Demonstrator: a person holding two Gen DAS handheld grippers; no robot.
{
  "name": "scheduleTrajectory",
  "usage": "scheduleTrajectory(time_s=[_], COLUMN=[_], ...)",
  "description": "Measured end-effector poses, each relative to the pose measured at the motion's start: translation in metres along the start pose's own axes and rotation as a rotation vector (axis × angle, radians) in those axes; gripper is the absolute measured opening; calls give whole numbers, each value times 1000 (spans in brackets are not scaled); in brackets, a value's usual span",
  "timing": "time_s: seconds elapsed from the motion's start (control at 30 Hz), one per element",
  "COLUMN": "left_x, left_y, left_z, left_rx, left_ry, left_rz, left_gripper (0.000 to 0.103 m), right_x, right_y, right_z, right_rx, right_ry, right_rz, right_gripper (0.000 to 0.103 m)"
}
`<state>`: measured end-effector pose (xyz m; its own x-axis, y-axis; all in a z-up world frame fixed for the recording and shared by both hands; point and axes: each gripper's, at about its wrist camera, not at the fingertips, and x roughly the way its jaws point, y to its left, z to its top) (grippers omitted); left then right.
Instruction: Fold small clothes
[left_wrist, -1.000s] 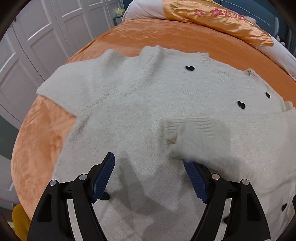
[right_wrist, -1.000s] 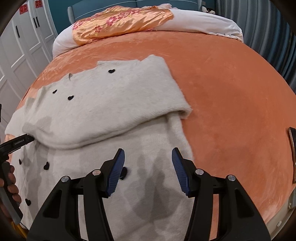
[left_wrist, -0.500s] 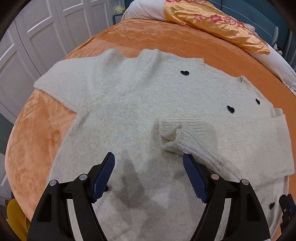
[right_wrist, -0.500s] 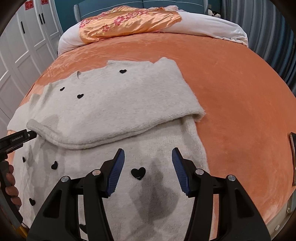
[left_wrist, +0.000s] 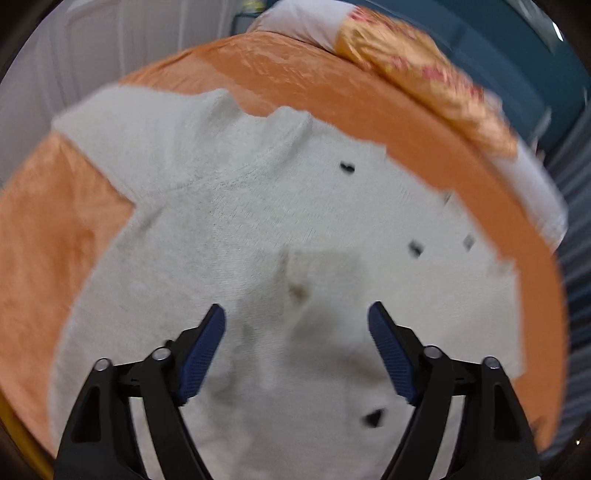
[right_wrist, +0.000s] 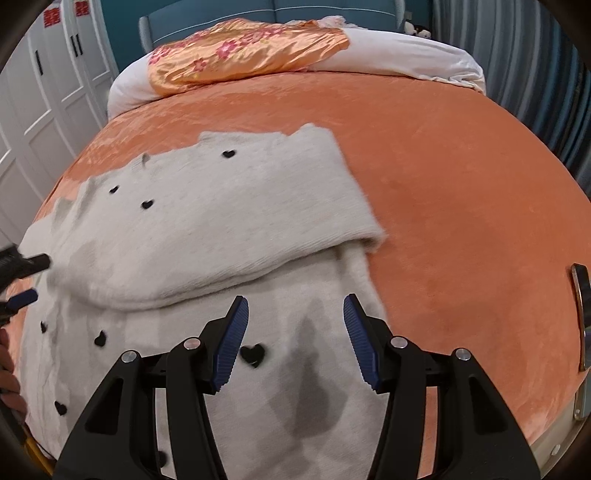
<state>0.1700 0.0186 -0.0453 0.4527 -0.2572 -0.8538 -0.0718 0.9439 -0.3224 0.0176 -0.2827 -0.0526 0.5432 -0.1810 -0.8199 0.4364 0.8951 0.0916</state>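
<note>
A cream knit sweater (right_wrist: 207, 221) with small black hearts lies flat on the orange bedspread (right_wrist: 461, 192). One sleeve (right_wrist: 229, 266) is folded across its chest, and its cuff (left_wrist: 295, 269) lies just ahead of my left gripper (left_wrist: 295, 308). That gripper hovers over the sweater's body with its jaws opening and nothing between them; this view is blurred. The other sleeve (left_wrist: 110, 125) lies spread out at the far left. My right gripper (right_wrist: 295, 300) stands open above the lower part of the sweater, holding nothing. In the right wrist view my left gripper (right_wrist: 27, 280) shows at the left edge.
An orange floral pillow (right_wrist: 243, 55) and a white duvet (right_wrist: 424, 55) lie at the head of the bed. White wardrobe doors (right_wrist: 44, 92) stand on the left. A person's hand (right_wrist: 9, 369) shows at the left edge. A dark flat object (right_wrist: 581, 314) lies near the bed's right edge.
The folded sleeve's cuff has settled onto the sweater. My left gripper has drawn back and up, rolled, and its jaws stand wider. The right gripper has hardly moved.
</note>
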Motion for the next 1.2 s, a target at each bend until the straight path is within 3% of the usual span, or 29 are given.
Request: scheduleTrajectory(time_s=[0.2, 0.33, 0.37, 0.47, 0.5, 0.57, 0.63, 0.67, 0.7, 0.8, 0.87, 0.9, 0.93, 0.97, 1.0, 1.07, 1.2], left_x=[46, 60, 62, 66, 66, 60, 47, 39, 32, 0, -11, 0, 15, 46, 69, 110, 101], left_y=[8, -9, -13, -26, -30, -36, -47, -53, -60, -79, -86, -87, -85, -81, -72, -50, -30], left_z=[2, 4, 7, 21, 27, 42, 61, 69, 78, 101, 110, 111, 111, 109, 106, 96, 86], left_rx=[-87, -27, -9, 74, 90, 115, 141, 155, 171, 202, 231, 252, 268, 284, 280, 222, 158], left_ry=[117, 97, 90, 74, 70, 38, -17, -49, -84, -223, -313, -325, -308, -246, -175, -29, -27], left_rz=[-10, 58, 66, 52, 52, 5, -39, -53, -68, -124, -109, -66, -10, 82, 116, 129, 76], left_gripper=[83, 80, 67, 11, 5, 3, 3, 3, 3, 3, 4, 5, 1, 0, 0, 0, 0], right_x=[13, 26, 29, 53, 66, 80, 95, 94, 87, 33, 23, 35, 54, 76, 101, 96, 60], right_y=[-22, -35, -36, -41, -42, -40, -37, -37, -38, -50, -55, -56, -55, -53, -53, -54, -61], right_z=[16, 37, 40, 55, 61, 66, 75, 78, 84, 96, 94, 91, 87, 81, 72, 66, 68], right_rx=[19, 46, 52, 76, 82, 88, 92, 97, 120, 222, 263, 264, 251, 242, 237, 253, 279], right_ry=[-28, -61, -63, -40, -21, -4, 37, 32, 0, -225, -272, -242, -179, -100, -5, -43, -120], right_rz=[-42, -40, -34, -14, -12, 7, 64, 68, 96, 196, 200, 182, 150, 104, 67, 82, 88], right_gripper=[57, 67, 67, 67, 67, 64, 24, 16, 12, 9, 9, 9, 9, 10, 10, 11, 14])
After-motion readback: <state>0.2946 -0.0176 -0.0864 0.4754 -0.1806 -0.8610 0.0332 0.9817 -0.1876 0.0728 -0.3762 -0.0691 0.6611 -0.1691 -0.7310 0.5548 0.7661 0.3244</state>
